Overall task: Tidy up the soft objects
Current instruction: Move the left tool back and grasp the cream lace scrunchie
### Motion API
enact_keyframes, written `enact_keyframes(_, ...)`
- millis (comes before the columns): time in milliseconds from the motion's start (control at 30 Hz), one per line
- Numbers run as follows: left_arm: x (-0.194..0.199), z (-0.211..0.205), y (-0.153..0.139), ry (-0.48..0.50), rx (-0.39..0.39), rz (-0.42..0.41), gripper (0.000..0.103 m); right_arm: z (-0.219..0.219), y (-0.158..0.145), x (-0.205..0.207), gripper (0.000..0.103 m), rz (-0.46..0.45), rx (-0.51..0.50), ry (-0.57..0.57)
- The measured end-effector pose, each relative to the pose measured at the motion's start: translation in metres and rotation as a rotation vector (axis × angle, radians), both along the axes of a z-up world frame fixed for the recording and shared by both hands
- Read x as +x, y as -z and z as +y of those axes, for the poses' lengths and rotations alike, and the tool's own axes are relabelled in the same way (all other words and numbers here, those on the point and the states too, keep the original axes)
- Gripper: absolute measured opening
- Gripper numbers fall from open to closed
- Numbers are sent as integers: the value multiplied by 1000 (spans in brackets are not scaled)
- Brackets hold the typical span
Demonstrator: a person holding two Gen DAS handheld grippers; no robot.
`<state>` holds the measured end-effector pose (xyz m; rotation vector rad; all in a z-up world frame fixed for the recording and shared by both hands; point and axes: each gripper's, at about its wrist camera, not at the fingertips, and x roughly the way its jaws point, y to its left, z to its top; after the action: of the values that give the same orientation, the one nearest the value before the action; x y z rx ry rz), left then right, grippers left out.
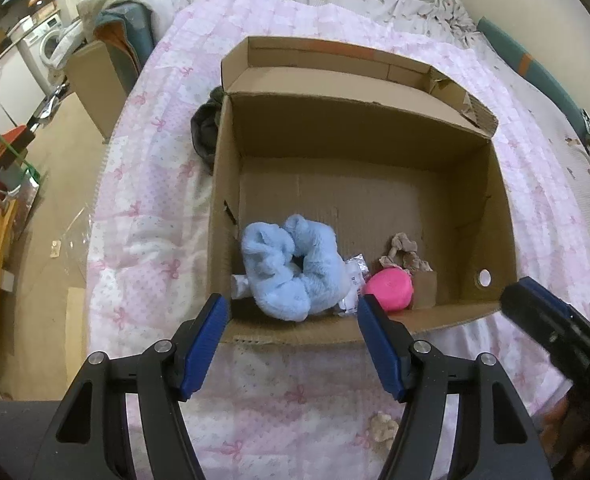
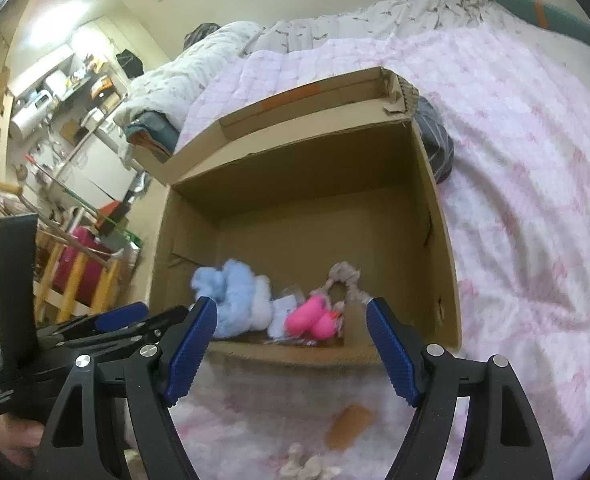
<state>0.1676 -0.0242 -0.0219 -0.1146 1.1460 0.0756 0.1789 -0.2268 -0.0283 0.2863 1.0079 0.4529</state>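
An open cardboard box (image 1: 503,216) stands on a pink quilted bed. Inside at its near wall lie a fluffy light-blue plush (image 1: 291,268), a pink soft toy (image 1: 389,290) and a beige fabric scrunchie (image 1: 405,254). They also show in the right wrist view: the blue plush (image 2: 231,300), the pink toy (image 2: 313,318), the scrunchie (image 2: 343,280). My left gripper (image 1: 293,312) is open and empty at the box's near rim. My right gripper (image 2: 291,320) is open and empty, just before the near rim (image 2: 295,354); it shows at the right of the left view (image 1: 555,328).
A dark cloth (image 1: 205,128) lies on the bed behind the box's left corner. A small beige soft item (image 1: 383,430) and a brown piece (image 2: 351,424) lie on the quilt (image 1: 151,208) in front of the box. Floor clutter and a second cardboard box (image 1: 95,80) are left of the bed.
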Motion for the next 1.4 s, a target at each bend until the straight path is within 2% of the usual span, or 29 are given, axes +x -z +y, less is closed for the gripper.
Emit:
enact_keyframes(300,-22,10,-16,-8,-16,-20,65,-44,-1,-10,82,99,98,134)
enact_keyframes(433,-33,17,-15,-50,-108,22,65,-58,0,-19,82,139,111,173)
enact_keyframes(533,-42,16,-14,-66,-129,26,65,-60,-2,-27,82,139,98,179)
enact_keyframes(667,-57,7,-8,-61,-107,40,65,-57,-1,-39,82,124,47,168)
enact_keyframes(733,-66,1,-1,-64,-115,60,65,-56,5,-44,82,117,16,157)
enact_keyframes(900,-78,-16,18,-81,-122,103,65,-58,22,-44,82,169,-39,165)
enact_keyframes(1067,-87,-43,33,-72,-148,127,65,-70,32,-40,82,226,4,192)
enact_keyframes(1267,-89,-89,66,33,-161,223,65,-77,34,-43,82,250,57,207)
enact_keyframes(1400,-87,-118,90,101,-121,272,65,-78,34,-43,82,257,68,213)
